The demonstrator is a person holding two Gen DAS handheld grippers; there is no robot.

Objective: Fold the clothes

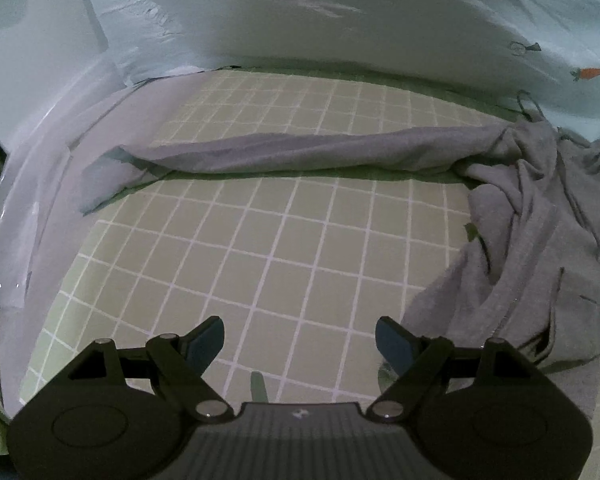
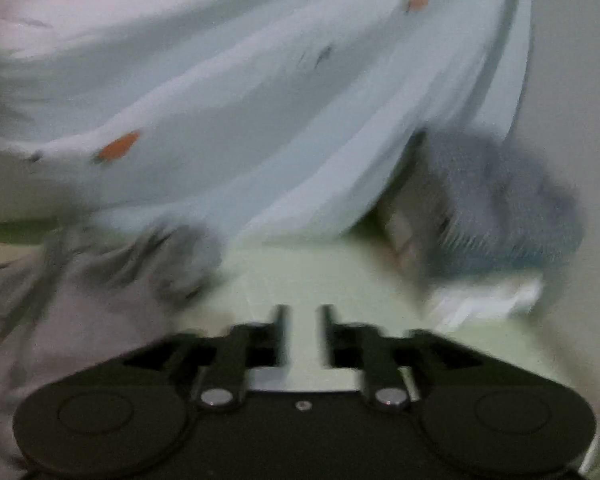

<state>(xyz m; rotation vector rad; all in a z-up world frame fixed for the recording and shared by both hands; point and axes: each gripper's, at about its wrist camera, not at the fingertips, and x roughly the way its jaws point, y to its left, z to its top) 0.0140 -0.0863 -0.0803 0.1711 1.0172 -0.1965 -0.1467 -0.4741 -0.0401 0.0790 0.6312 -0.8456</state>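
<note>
A grey long-sleeved garment (image 1: 540, 216) lies crumpled at the right of a green gridded mat (image 1: 260, 248), with one sleeve (image 1: 300, 152) stretched left across the mat. My left gripper (image 1: 300, 340) is open and empty, low over the mat, left of the crumpled body. In the blurred right wrist view the grey garment (image 2: 100, 280) lies bunched at the left. My right gripper (image 2: 302, 320) has its jaws a narrow gap apart with nothing between them, over the mat (image 2: 340, 272).
A pale blue sheet with small carrot prints (image 1: 420, 40) drapes behind the mat, also filling the right wrist view (image 2: 260, 100). Clear plastic sheeting (image 1: 40, 200) lies along the mat's left side. A folded grey-blue pile (image 2: 500, 208) sits on white cloth at the right.
</note>
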